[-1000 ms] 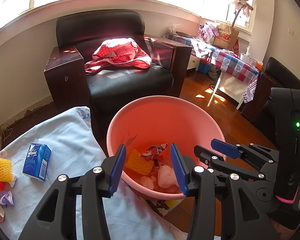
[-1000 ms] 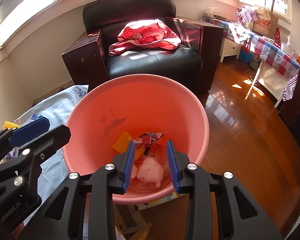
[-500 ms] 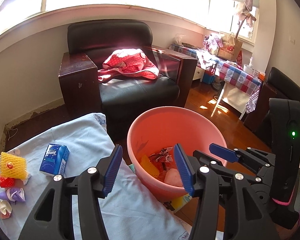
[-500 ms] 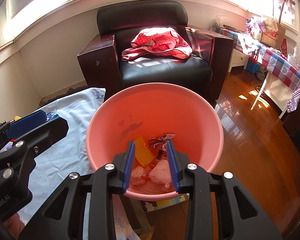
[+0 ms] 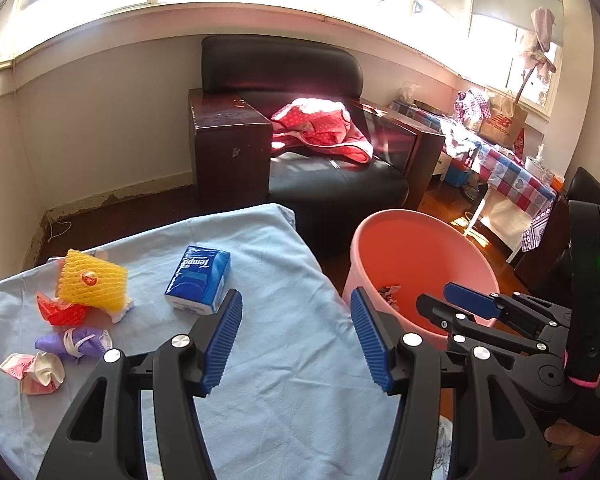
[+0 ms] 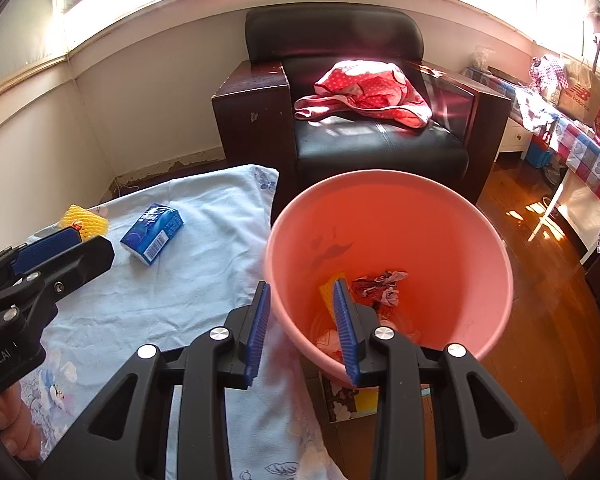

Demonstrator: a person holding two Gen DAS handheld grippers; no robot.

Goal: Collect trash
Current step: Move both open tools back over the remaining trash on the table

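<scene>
A pink bucket (image 6: 388, 216) beside the table holds crumpled wrappers (image 6: 378, 282) and yellow foam net. It also shows in the left wrist view (image 5: 420, 240). On the light blue cloth (image 5: 268, 352) lie a blue tissue pack (image 5: 198, 280), a yellow foam net (image 5: 92, 280), a red wrapper (image 5: 62, 312), a purple wrapper (image 5: 74, 342) and a crumpled white-pink wrapper (image 5: 34, 368). My left gripper (image 5: 296, 336) is open and empty above the cloth. My right gripper (image 6: 302, 328) is open and empty over the bucket's near rim; it also shows in the left wrist view (image 5: 472, 308).
A black armchair (image 5: 300, 128) with a red dotted cloth (image 5: 320, 128) stands behind the table and bucket. A checked-cloth table (image 5: 512, 172) with bags is at the far right. Wooden floor (image 6: 548, 280) lies right of the bucket.
Both grippers have drawn back and left from the bucket. The left gripper now faces the cloth with the trash pieces; the right gripper's jaws have opened a little wider.
</scene>
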